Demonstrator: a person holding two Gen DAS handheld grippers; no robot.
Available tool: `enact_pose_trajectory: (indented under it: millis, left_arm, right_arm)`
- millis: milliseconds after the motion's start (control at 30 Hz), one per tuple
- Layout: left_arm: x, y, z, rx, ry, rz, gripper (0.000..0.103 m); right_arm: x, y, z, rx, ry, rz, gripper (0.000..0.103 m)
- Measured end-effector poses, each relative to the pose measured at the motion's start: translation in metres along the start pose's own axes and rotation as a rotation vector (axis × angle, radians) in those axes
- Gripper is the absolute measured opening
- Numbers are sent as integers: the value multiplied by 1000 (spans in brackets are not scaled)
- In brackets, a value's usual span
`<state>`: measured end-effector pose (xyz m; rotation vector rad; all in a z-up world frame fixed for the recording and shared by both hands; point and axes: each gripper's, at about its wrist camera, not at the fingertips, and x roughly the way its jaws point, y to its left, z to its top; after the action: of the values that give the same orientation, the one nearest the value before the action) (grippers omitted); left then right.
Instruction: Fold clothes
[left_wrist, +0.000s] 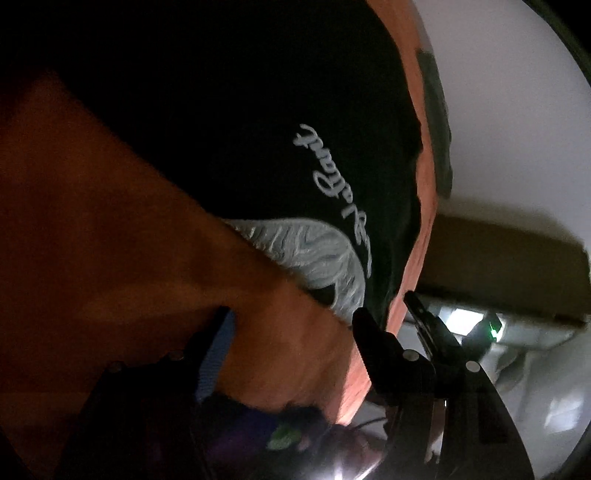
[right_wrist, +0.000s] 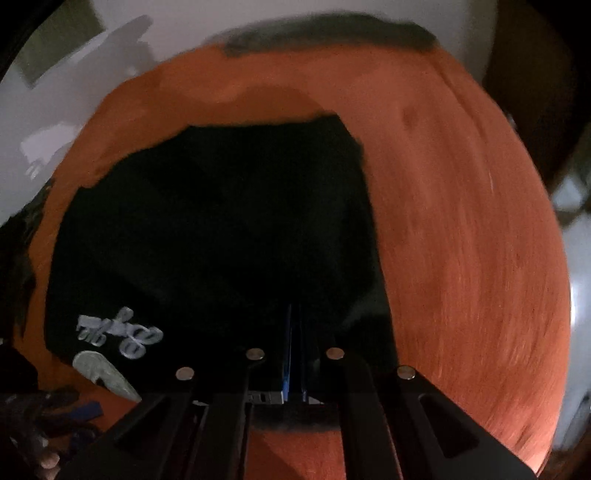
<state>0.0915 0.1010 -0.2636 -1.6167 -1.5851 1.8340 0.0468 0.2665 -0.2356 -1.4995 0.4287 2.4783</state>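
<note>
Orange cloth (right_wrist: 461, 229) under black shirt (right_wrist: 221, 229)

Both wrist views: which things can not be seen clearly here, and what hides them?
- Left wrist view: the white print on the black shirt is partly covered by orange cloth, so the wording is unreadable.
- Left wrist view: the left gripper lies in shadow.
- Right wrist view: the right gripper is shut; the dark hides any cloth between its fingers.
- Right wrist view: the shirt's folds vanish in darkness.
</note>
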Motion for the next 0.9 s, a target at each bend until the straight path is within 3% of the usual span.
enact_pose_trajectory:
  millis: [167, 267, 367, 433, 567, 667, 700, 767, 800, 867, 900]
  left_arm:
    - [23, -4, 0, -48, 24, -108, 67]
    - [28, 0, 4, -92, -12, -127, 66]
    - [32, 4, 8, -134, -47, -149, 55]
    - [34, 6, 10, -158, -51, -169, 50]
    - [40, 5, 13, -185, -59, -211, 48]
    - [53, 0, 15, -190, -65, -220, 48]
    - [57, -1, 16, -188, -70, -220, 46]
    - [66, -4, 15, -181, -84, -217, 37]
    - [70, -4, 15, -173, -90, -214, 33]
    - [72, -2, 14, -151, -103, -212, 23]
    - [70, 0, 15, -139, -112, -216, 8]
  right_arm:
    - [-13, 28, 51, -153, -7, 29, 3]
    - [-17, 31, 71, -178, 14, 59, 3]
    - [-21, 35, 91, -193, 36, 91, 3]
    - [-10, 41, 106, -201, 54, 102, 3]
    - [17, 53, 139, -232, 105, 127, 3]
    - [53, 68, 175, -319, 220, 210, 5]
    - [64, 79, 182, -392, 285, 239, 11]
    - [82, 109, 188, -619, 421, 263, 65]
    - [87, 124, 185, -768, 454, 247, 73]
    - [96, 153, 182, -1017, 485, 189, 74]
    - [102, 165, 185, -1084, 500, 171, 74]
